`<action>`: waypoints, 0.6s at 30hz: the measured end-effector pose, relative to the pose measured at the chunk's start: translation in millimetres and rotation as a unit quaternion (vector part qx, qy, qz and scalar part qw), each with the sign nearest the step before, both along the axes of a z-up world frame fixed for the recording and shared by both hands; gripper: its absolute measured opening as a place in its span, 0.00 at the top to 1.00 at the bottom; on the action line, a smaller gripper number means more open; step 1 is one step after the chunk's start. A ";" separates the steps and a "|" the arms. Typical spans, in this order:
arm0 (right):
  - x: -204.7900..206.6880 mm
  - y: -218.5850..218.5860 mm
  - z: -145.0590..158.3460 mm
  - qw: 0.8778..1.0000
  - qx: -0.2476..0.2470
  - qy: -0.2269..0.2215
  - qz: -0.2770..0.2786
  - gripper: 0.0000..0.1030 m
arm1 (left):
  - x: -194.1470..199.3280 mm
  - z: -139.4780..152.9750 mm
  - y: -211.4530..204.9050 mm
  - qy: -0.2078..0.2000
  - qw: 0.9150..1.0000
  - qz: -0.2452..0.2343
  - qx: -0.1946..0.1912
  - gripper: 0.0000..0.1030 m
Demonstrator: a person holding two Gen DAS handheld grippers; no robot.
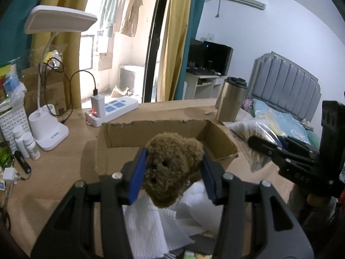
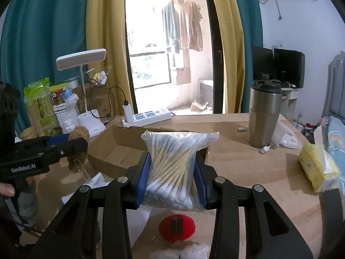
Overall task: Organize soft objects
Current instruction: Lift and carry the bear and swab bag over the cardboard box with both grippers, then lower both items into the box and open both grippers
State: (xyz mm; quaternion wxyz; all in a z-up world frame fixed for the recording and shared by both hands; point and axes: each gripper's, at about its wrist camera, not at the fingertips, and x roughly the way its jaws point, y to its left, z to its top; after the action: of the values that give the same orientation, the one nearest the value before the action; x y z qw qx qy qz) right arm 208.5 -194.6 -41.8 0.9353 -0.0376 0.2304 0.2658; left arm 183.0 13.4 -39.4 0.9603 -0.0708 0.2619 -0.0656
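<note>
My left gripper (image 1: 172, 171) is shut on a small brown plush bear (image 1: 172, 168), which is squeezed between the blue pads and held above the table in front of an open cardboard box (image 1: 120, 133). In the right wrist view, my right gripper (image 2: 172, 172) is shut on a clear bag of cotton swabs (image 2: 172, 164), held over the near edge of the same cardboard box (image 2: 120, 151). The left gripper (image 2: 71, 145) with the plush bear (image 2: 78, 133) shows at the left of that view. The right gripper (image 1: 269, 151) reaches in from the right of the left wrist view.
On the wooden table stand a steel tumbler (image 2: 264, 114), a white power strip (image 2: 148, 116), a white desk lamp (image 1: 49, 133), small white bottles (image 1: 28, 142) and a yellow tissue pack (image 2: 319, 168). White foam sheets (image 1: 151, 226) and a red disc (image 2: 176, 227) lie near the front edge.
</note>
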 end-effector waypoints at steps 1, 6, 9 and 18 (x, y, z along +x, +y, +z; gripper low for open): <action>3.3 1.1 -0.5 1.000 0.001 0.001 0.002 0.60 | 3.1 -0.5 -0.5 0.002 1.000 0.000 0.001 0.52; 19.0 7.7 -3.3 1.000 0.004 0.006 0.011 0.60 | 18.0 -2.2 -2.8 0.010 1.000 0.000 0.002 0.52; 27.5 10.6 -4.4 1.000 0.007 0.008 0.016 0.60 | 27.8 -5.1 -5.4 0.018 1.000 -0.002 0.003 0.51; 51.1 21.8 -8.1 0.999 0.013 0.018 0.032 0.60 | 57.9 -12.1 -14.1 0.034 0.999 -0.010 0.000 0.51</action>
State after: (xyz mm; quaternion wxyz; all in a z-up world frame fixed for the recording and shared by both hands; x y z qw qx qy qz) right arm 259.5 -172.8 -49.9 0.9226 -0.0276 0.2422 0.2990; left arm 241.0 -0.7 -51.6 0.9501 -0.0701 0.2954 -0.0725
